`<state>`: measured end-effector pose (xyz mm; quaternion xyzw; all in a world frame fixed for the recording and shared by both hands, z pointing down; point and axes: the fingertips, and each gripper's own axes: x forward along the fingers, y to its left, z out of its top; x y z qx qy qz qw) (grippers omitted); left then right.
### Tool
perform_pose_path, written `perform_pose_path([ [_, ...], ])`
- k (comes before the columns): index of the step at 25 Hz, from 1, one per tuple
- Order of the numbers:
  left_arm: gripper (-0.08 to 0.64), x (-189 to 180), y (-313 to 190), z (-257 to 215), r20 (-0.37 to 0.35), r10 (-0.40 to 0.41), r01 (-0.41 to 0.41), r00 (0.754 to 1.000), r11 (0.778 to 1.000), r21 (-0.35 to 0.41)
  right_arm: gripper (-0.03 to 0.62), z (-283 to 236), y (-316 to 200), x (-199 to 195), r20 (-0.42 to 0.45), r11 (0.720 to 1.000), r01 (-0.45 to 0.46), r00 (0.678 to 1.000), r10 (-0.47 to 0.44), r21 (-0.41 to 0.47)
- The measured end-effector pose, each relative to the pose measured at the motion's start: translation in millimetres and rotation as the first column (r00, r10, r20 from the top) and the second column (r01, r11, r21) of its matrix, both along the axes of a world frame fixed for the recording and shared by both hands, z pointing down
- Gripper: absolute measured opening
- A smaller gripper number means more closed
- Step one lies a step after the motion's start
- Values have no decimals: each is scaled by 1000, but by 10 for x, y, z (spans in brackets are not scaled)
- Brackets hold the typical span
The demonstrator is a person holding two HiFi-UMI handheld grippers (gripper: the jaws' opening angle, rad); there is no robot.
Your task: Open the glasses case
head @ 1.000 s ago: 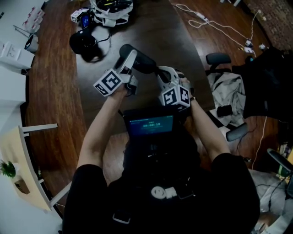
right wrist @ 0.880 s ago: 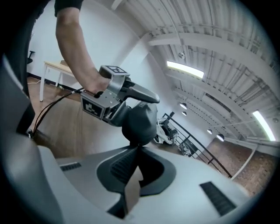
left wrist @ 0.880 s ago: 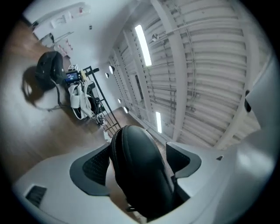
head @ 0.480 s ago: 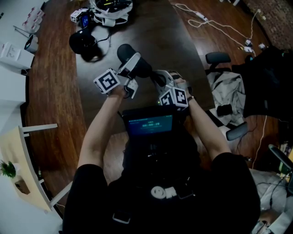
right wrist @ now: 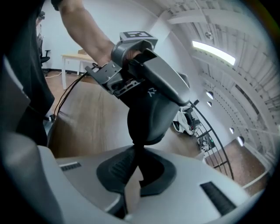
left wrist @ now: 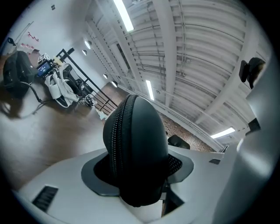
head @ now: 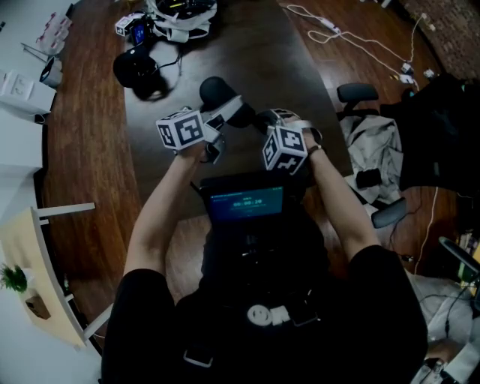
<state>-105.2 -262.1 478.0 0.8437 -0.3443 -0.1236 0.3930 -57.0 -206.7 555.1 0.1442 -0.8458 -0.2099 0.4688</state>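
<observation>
A black zippered glasses case (head: 216, 93) is held up over the dark table, between my two grippers. My left gripper (head: 227, 112) has it across the middle: in the left gripper view the case (left wrist: 136, 148) fills the gap, and both pads touch it. These jaws have just been closing on the case. My right gripper (head: 262, 121) faces the case's near end (right wrist: 146, 116) and is shut on the black zipper pull (right wrist: 141, 154) that hangs from that end. The zipper line (left wrist: 114, 144) looks closed.
The dark table (head: 285, 52) carries black headphones with a cable (head: 139, 71) and white gear (head: 180, 13) at its far end. An office chair with a jacket (head: 369, 154) stands at the right. White cables (head: 337, 34) lie on the floor. A screen device (head: 247, 202) sits on the person's chest.
The left gripper swung a little right and its jaws narrowed onto the case. The right gripper shifted slightly up in the view and tilted, staying shut at the case's end.
</observation>
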Motion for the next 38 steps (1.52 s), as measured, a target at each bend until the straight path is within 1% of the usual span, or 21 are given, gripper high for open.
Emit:
perform_pose_path([
  [2,256,1,14,3,10,-2,2,1000,1000,-8,21,-33,-51,29,-18,1000,-7,1000,7,28],
  [5,253,87,19,65,80,33,-33,996,999,-8,21,-147,-206,103,-55,996,-33,998,37,85],
  [9,245,150,30,79,103,63,-61,993,998,-27,21,-208,-216,124,-125,986,32,992,-11,163],
  [11,245,198,55,106,149,99,-95,984,995,-32,21,-138,-184,129,-138,984,47,990,-23,172],
  [13,245,217,71,178,174,124,-117,977,992,-48,21,-56,-151,124,-118,987,44,993,-26,154],
  [15,245,212,79,231,154,126,-115,980,990,-76,21,-22,-127,123,-83,992,17,997,-7,126],
  [16,245,194,70,237,124,114,-102,986,990,-94,21,-29,-129,121,-49,995,-15,999,20,99],
  [17,247,161,44,235,80,91,-82,993,990,-116,23,-50,-147,116,-1,996,-56,998,56,63],
  [19,249,70,-45,234,-16,28,-30,999,986,-165,29,-90,-207,129,98,989,-144,984,147,-35],
  [20,250,20,-94,251,-43,-7,-2,999,983,-186,31,-91,-232,160,130,981,-177,974,186,-79],
  [22,250,-104,-167,321,-50,-71,58,996,974,-217,48,-68,-237,246,160,969,-206,961,226,-134],
  [24,252,-233,-203,382,-47,-125,111,991,965,-240,123,-63,-156,290,208,960,-191,950,234,-205],
  [25,254,-279,-217,407,-43,-150,135,988,959,-249,181,-91,-94,280,252,951,-175,937,240,-256],
  [26,256,-308,-230,433,-34,-171,157,985,953,-258,233,-146,-38,245,304,940,-155,919,250,-305],
  [28,258,-313,-252,488,-19,-200,187,980,942,-277,297,-295,18,120,396,924,-113,879,265,-365],
  [29,259,-292,-258,503,-26,-212,196,977,936,-291,330,-356,23,44,423,922,-97,867,264,-375],
  [30,261,-258,-260,502,-43,-222,199,974,931,-305,349,-394,18,-31,438,922,-86,861,259,-377],
  [32,262,-147,-260,468,-81,-225,189,971,929,-319,371,-398,-29,-147,440,927,-82,862,250,-366],
  [35,265,42,-288,442,-94,-187,149,978,937,-315,373,-305,-198,-223,419,940,-106,875,243,-325],
  [37,270,86,-332,463,-115,-181,134,977,934,-331,356,-219,-305,-276,401,949,-103,889,223,-300],
  [38,270,77,-350,476,-119,-185,136,976,932,-335,345,-191,-330,-295,399,949,-93,892,214,-302],
])
